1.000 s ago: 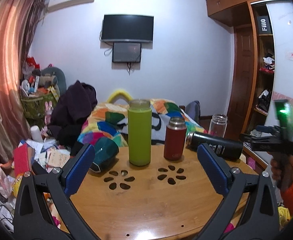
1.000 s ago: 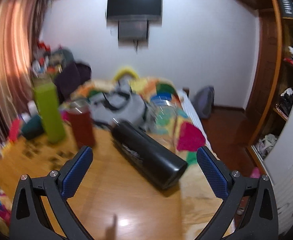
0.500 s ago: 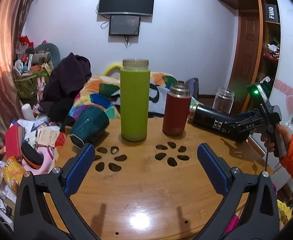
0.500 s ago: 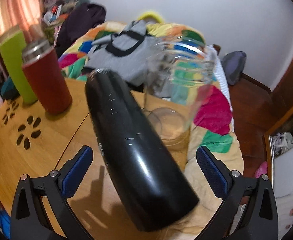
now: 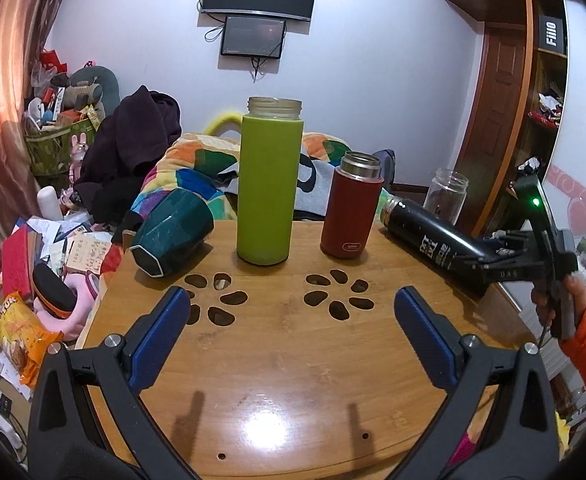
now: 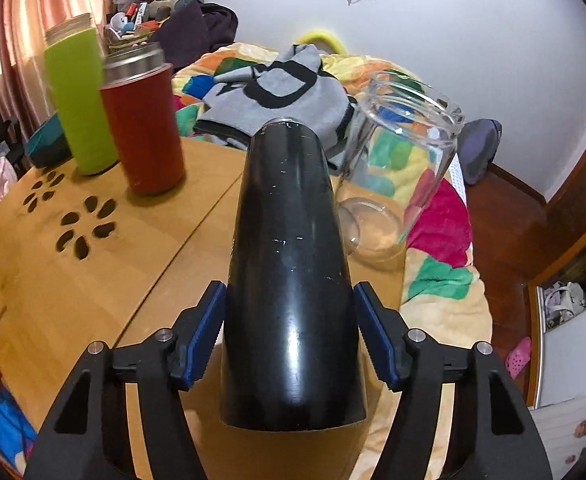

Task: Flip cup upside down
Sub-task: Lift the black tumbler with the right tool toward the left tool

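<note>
A black bottle-shaped cup (image 6: 289, 280) lies on its side at the right edge of the round wooden table (image 6: 93, 280), its mouth pointing away from me. My right gripper (image 6: 289, 336) straddles its base end, blue pads close to both sides, jaws narrowed around it; contact is unclear. In the left wrist view the black cup (image 5: 429, 240) lies at the right, the right gripper (image 5: 505, 268) at its base. My left gripper (image 5: 293, 328) is open and empty above the table's front middle.
A tall green bottle (image 5: 269, 184), a red thermos (image 5: 353, 204) and a clear glass jar (image 6: 397, 184) stand upright on the table. A dark green cup (image 5: 173, 236) lies on its side at the left. A bed with a colourful quilt (image 6: 433, 216) lies behind.
My right gripper has moved forward over the black cup's base and its jaws have narrowed around it. The left gripper has dropped lower and nearer the table, still open.
</note>
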